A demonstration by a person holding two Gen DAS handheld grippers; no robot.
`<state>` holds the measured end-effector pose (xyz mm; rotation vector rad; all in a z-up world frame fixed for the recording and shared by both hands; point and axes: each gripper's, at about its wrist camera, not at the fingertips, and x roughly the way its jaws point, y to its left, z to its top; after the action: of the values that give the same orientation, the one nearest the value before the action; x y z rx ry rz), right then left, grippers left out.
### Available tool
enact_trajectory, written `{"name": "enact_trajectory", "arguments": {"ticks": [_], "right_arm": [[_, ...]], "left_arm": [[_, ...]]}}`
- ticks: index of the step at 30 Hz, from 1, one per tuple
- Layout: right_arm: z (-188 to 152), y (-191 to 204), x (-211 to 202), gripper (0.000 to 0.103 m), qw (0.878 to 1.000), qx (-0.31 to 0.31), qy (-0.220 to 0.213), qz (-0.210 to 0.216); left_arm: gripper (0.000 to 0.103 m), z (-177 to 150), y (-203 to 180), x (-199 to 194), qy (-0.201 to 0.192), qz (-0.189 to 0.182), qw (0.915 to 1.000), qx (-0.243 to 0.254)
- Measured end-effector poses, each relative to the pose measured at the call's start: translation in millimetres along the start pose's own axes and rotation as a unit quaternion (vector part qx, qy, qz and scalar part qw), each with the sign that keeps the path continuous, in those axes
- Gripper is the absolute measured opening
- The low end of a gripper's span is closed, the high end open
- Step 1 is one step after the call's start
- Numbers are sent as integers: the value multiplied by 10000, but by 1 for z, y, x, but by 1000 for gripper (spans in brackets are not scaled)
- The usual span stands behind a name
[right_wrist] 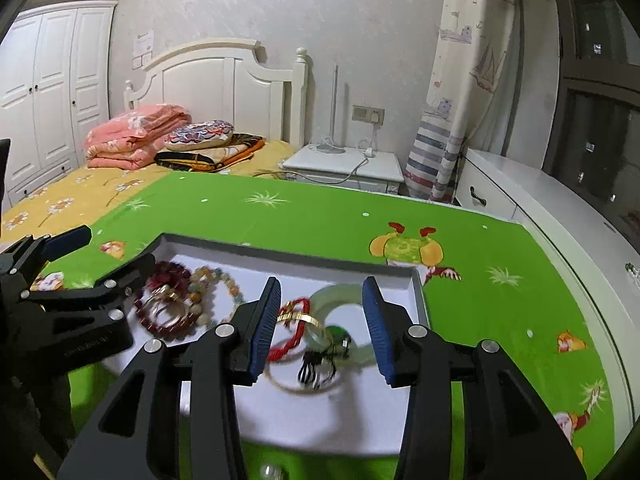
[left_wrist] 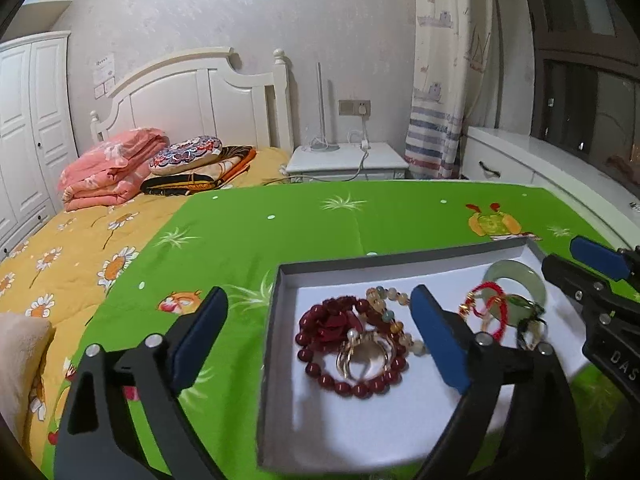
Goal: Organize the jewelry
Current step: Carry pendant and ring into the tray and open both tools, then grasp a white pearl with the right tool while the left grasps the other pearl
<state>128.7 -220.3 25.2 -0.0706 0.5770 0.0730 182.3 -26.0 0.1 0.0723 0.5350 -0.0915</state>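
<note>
Jewelry box: a shallow grey box with a white floor, lying on the green cloth; all the jewelry is inside it.
Red bead bracelet: dark red beads, in the left part of the box, beside a dark red carved piece.
Gold ring piece: lies on top of the red bead bracelet, touching it.
Pale bead bracelet: yellow, white and blue-green beads, just beside the red one.
Jade bangle: light green, in the right part of the box.
Red cord bracelet: with gold parts, lies against the jade bangle; a green pendant with a dark tassel is on the same heap.
Left gripper: the jaws are released, wide apart, holding nothing; one finger is over the green cloth, the other over the box.
Right gripper: the jaws are released and empty, above the red cord and jade heap; I cannot tell if they touch it.
Green cloth: cartoon print, covers the surface.
Bed: yellow flower sheet, to the left, with folded pink blanket near the white headboard.
Nightstand: white, behind the surface.
</note>
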Motion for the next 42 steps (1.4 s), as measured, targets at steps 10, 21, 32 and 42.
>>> {"name": "enact_trajectory", "arguments": {"ticks": [10,21,32,42], "right_arm": [[-54,-4,-38,52,9991,84,340,231],[-85,3,-41,53,9969,-108,689,363],[-83,13,-18,43,9893,-390,1322,486],[-76,20,-6,26,9846,-609,1500,661]], "left_arm": [[98,-49,28,-64,-14,-416,9991,-39],[98,-83,34,-78,-11,-344,9994,71],[98,-82,35,-66,251,-603,9979,54],[98,-82,33,-65,350,-634,9973,110]]}}
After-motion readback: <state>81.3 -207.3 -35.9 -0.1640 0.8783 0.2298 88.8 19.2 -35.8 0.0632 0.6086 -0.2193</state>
